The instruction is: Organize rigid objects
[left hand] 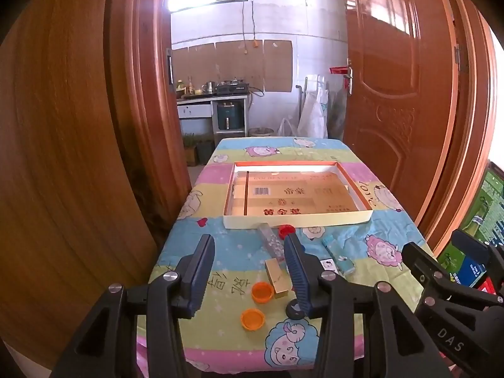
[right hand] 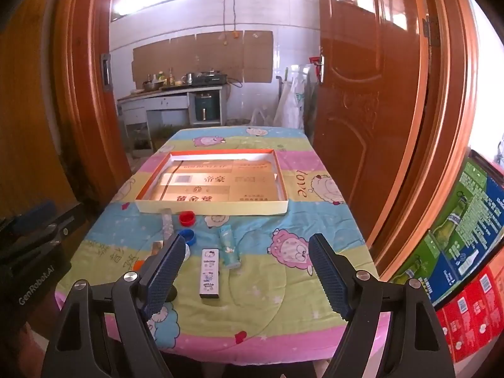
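A shallow cardboard box lid (left hand: 296,219) (right hand: 214,208) lies on the cartoon tablecloth, empty. In front of it lie a clear tube (left hand: 270,242) (right hand: 167,222), a red cap (left hand: 286,230) (right hand: 187,218), a blue cap (right hand: 187,235), a gold box (left hand: 277,278), two orange caps (left hand: 262,291) (left hand: 252,318), a black cap (left hand: 294,308), a light-blue lighter (left hand: 338,256) (right hand: 229,249) and a white cartoon lighter (right hand: 209,273). My left gripper (left hand: 249,271) is open above the near caps. My right gripper (right hand: 245,271) is open above the white lighter; it also shows in the left wrist view (left hand: 441,271).
The small table (right hand: 283,324) stands in a doorway between brown wooden doors (left hand: 393,94) (right hand: 371,94). Stacked printed cartons (right hand: 466,239) stand at the right. A kitchen counter (left hand: 211,97) is beyond the table.
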The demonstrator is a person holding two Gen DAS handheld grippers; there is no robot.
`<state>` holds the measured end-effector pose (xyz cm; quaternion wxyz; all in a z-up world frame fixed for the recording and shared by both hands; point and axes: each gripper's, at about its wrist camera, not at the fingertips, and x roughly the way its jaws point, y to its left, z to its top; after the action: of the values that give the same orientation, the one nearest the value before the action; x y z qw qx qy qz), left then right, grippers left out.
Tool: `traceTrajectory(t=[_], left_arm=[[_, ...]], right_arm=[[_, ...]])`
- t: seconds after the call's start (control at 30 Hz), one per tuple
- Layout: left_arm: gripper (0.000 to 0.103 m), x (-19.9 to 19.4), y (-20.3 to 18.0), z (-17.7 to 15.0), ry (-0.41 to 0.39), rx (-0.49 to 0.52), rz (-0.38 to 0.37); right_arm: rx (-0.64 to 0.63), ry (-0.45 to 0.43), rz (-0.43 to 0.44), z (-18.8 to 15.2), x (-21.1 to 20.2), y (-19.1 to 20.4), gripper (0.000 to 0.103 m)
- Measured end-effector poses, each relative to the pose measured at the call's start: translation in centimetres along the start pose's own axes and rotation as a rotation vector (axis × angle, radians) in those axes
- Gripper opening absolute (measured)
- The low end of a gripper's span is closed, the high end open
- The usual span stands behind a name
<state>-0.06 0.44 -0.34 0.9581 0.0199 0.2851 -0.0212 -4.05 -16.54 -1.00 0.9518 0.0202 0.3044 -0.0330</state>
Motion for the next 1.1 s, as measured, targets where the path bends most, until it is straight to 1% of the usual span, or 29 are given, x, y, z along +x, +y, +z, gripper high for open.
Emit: traceTrajectory(t=[0.03, 0.2, 1.1], left_arm=[[0.046, 0.17, 0.05, -0.04, 0.002, -0.002, -0.003], [0.046, 0.24, 0.16, -0.15, 0.004, -0.007, -0.01], [0.046, 0.2, 0.12, -0.22, 0.017, -0.007, -0.019]], right_arm=[[-0.003, -0.004, 0.002, -0.05, -0.56, -0.04, 0.082], [-0.008, -0.012, 0.005, -0.2, -0.76, 0.05, 0.082], [-0.007, -0.01, 0.008, -0.28, -0.72, 0.08, 0.082]])
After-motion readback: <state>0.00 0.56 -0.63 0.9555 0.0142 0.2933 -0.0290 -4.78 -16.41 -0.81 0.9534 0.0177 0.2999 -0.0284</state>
